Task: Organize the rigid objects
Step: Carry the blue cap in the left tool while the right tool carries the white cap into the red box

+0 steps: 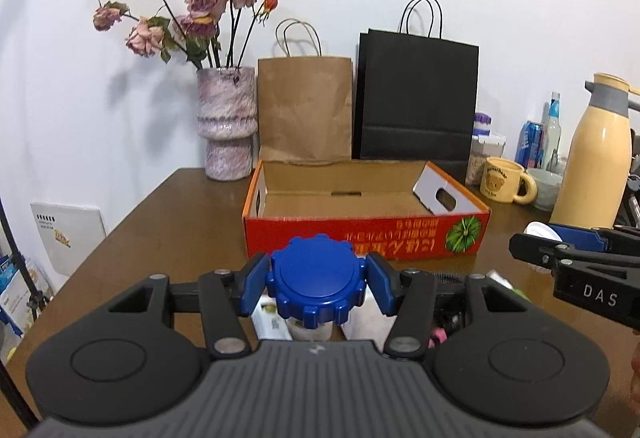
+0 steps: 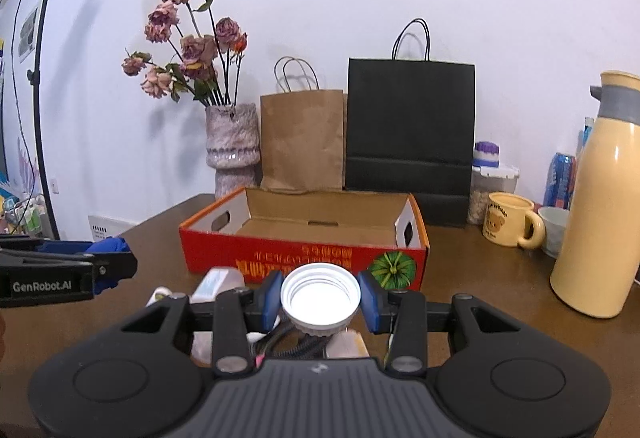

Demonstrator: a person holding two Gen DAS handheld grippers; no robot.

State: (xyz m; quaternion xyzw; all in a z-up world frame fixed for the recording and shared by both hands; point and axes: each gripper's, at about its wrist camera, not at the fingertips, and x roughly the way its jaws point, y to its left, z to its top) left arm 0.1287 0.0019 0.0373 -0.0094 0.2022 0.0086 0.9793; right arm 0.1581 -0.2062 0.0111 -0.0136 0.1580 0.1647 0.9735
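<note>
My left gripper [image 1: 317,284] is shut on a blue ridged jar lid [image 1: 316,278], its blue pads pressing both sides. It hangs above small items on the table, just in front of the red cardboard box [image 1: 360,238]. My right gripper [image 2: 320,302] is shut on a white threaded cap [image 2: 319,296], held open side up, also in front of the red box [image 2: 304,258]. The box is open on top and looks empty inside. Each gripper shows at the edge of the other's view: the right gripper [image 1: 536,244] in the left wrist view, the left gripper [image 2: 112,258] in the right wrist view.
Behind the box stand a vase of dried roses [image 1: 226,121], a brown paper bag [image 1: 304,109] and a black paper bag [image 1: 416,97]. To the right are a yellow mug [image 2: 510,220], a cream thermos [image 2: 596,213], cans and a jar. Small loose items [image 2: 218,284] lie under the grippers.
</note>
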